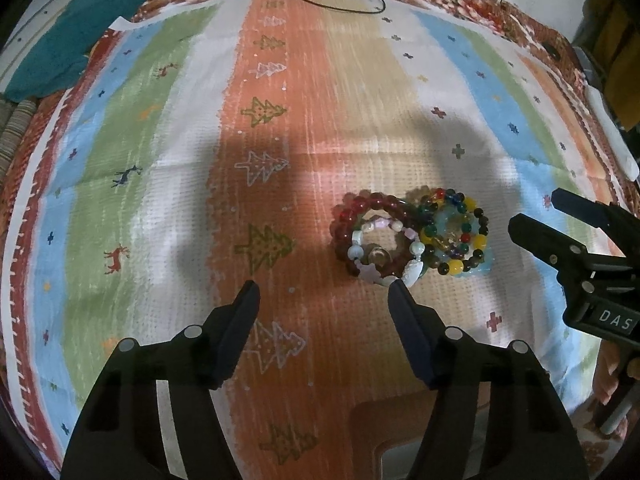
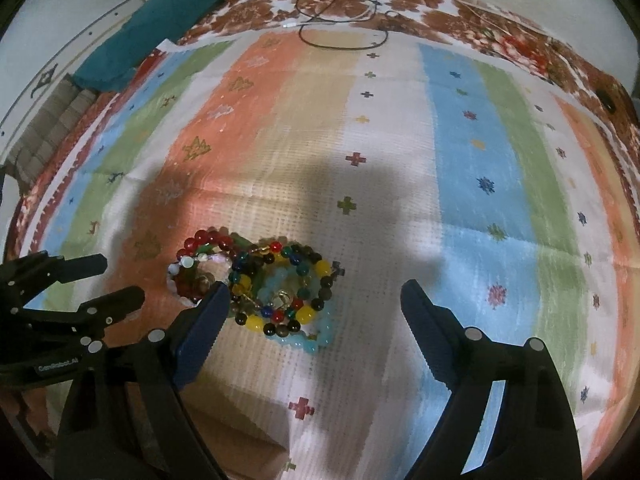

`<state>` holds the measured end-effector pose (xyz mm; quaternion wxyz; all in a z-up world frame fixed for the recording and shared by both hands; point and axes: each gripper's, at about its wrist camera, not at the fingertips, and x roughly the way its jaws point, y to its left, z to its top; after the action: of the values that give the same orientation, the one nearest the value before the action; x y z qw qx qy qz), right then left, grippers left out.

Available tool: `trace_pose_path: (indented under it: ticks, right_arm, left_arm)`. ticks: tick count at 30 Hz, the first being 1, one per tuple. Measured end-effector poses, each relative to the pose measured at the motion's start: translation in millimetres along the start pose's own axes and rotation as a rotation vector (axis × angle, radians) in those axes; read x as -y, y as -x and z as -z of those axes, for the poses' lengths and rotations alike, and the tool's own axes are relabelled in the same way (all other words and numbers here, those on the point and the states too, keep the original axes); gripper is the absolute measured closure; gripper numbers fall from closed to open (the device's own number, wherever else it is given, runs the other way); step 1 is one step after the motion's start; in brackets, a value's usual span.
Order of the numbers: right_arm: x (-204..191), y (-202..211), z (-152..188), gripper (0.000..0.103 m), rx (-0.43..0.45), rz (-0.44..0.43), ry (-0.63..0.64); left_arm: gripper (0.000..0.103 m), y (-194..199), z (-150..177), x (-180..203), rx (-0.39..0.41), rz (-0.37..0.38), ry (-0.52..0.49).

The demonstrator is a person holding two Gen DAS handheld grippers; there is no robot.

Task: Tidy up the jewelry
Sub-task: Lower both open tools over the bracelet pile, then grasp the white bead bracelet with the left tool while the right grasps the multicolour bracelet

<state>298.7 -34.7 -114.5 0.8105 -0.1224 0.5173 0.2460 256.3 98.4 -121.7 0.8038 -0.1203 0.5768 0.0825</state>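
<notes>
A heap of beaded bracelets lies on the striped cloth (image 1: 360,100): a dark red one (image 1: 360,210), a white and lavender stone one (image 1: 412,272), a multicolour one (image 1: 456,267) and a pale blue one (image 2: 316,340). My left gripper (image 1: 323,286) is open just short of the heap, nothing between its fingers; its right fingertip (image 1: 398,290) sits at the white bracelet's edge. My right gripper (image 2: 314,287) is open around the multicolour bracelet (image 2: 280,280), its left fingertip (image 2: 218,294) over the heap's middle. Each gripper shows in the other view: right (image 1: 536,210), left (image 2: 120,276).
A teal cloth (image 1: 80,28) lies at the far left corner. A black cable (image 1: 340,4) loops at the far edge. A tan boxy shape (image 1: 400,432) sits at the near edge below the grippers. A white object (image 1: 612,132) lies along the right edge.
</notes>
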Motion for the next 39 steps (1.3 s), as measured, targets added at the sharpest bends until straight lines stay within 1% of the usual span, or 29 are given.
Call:
trace_pose_path:
  ticks: [6,12,19,23,25,26,27,29,33,35,39]
  right_arm:
    - [-2.6,-12.5,-4.3,0.015,-0.018,0.002,0.026]
    - [-3.3,-23.2,-8.8,0.021,-0.037,-0.001,0.031]
    - [-8.2,-37.6,-14.5,0.031,-0.059,-0.009,0.052]
    - [-12.0,-46.2,-17.4,0.040,-0.064,-0.006,0.068]
    - [-13.8,-47.6,-19.1,0.042,-0.062,-0.002,0.076]
    - [-15.1,-49.3,-20.0,0.046,-0.068,-0.001,0.085]
    - [-16.1,-49.7,-20.6,0.047,-0.067,0.003,0.093]
    - [-19.5,-51.5,-22.6,0.052,-0.068,0.005,0.103]
    - [-26.6,-56.4,-22.3,0.056,-0.085,0.004,0.135]
    - [-27.8,-61.0,-21.1,0.063,-0.097,0.006,0.142]
    - [-26.0,-66.7,-19.9,0.068,-0.108,0.005,0.143]
  left_arm:
    - [0.042,-5.4,-4.0,0.4,-0.015,0.008,-0.002]
    - [0.050,-14.6,-7.6,-0.8,-0.035,0.015,-0.005]
    - [0.051,-24.0,-13.9,2.3,-0.051,0.034,-0.012]
    - [0.056,-29.2,-14.8,5.2,-0.062,0.036,-0.017]
    - [0.058,-30.5,-15.4,6.8,-0.064,0.044,-0.020]
    - [0.058,-30.9,-15.9,7.0,-0.064,0.044,-0.021]
    - [0.058,-31.5,-16.4,7.2,-0.063,0.044,-0.021]
    - [0.063,-33.3,-17.0,8.2,-0.070,0.051,-0.022]
    - [0.065,-37.7,-16.9,11.2,-0.082,0.055,-0.028]
    - [0.067,-38.1,-17.2,11.6,-0.082,0.057,-0.028]
    - [0.071,-39.5,-17.6,11.8,-0.088,0.066,-0.024]
